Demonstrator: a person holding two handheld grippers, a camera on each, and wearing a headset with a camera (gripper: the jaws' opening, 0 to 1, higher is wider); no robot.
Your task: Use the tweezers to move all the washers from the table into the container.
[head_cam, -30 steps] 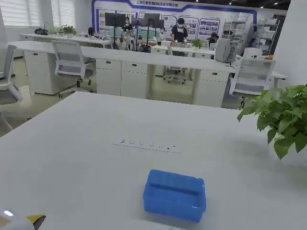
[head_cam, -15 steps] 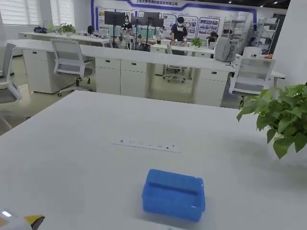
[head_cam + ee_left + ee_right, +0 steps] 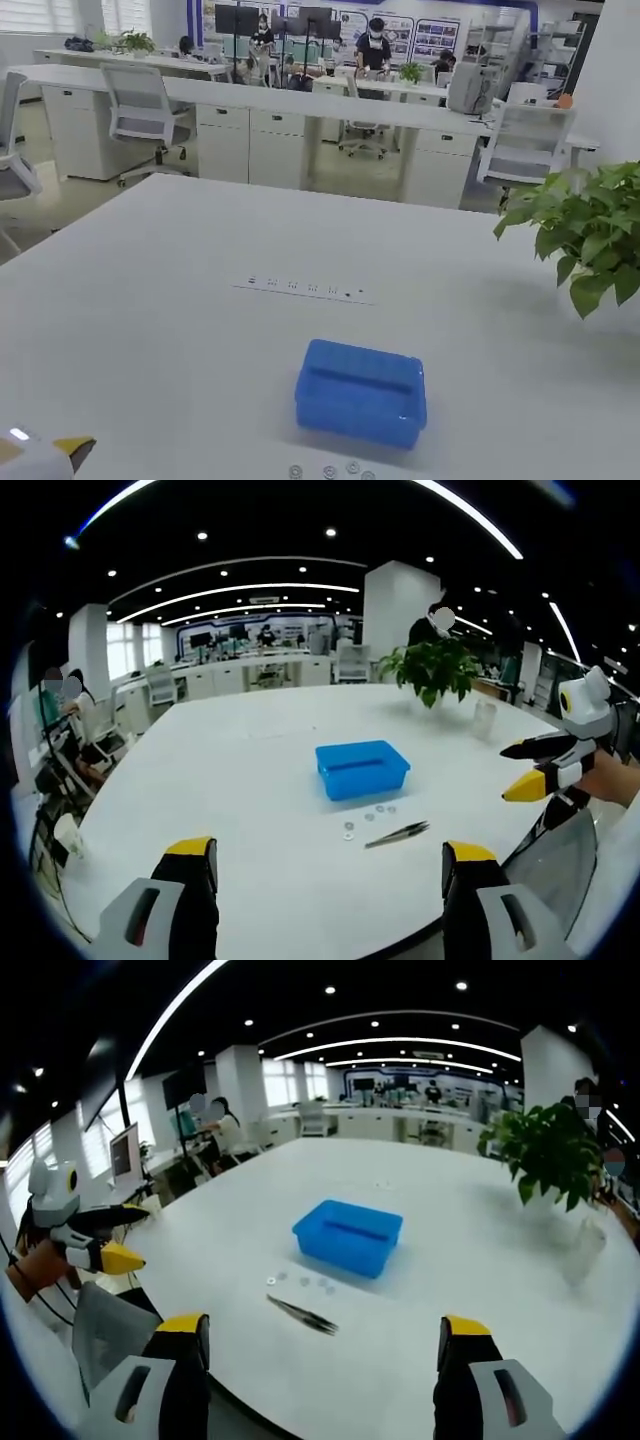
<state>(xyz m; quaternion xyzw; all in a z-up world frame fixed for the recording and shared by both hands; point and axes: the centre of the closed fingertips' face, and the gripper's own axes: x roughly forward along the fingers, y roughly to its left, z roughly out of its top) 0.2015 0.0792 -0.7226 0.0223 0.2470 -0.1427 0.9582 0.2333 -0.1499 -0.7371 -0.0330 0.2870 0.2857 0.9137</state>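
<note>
A blue container sits mid-table. Several small washers lie on the white table just in front of it. The metal tweezers rest flat beside the washers, held by nothing. My left gripper is open and empty, well short of the tweezers; its yellow tip pokes in at the head view's bottom left. My right gripper is open and empty too, back from the table's near edge.
A potted plant stands at the table's right. A socket strip is set into the table behind the container. A clear cup stands near the plant. Desks, chairs and people fill the room behind.
The head camera has tipped down a little, bringing the washers into view at the bottom edge. Nothing on the table has moved.
</note>
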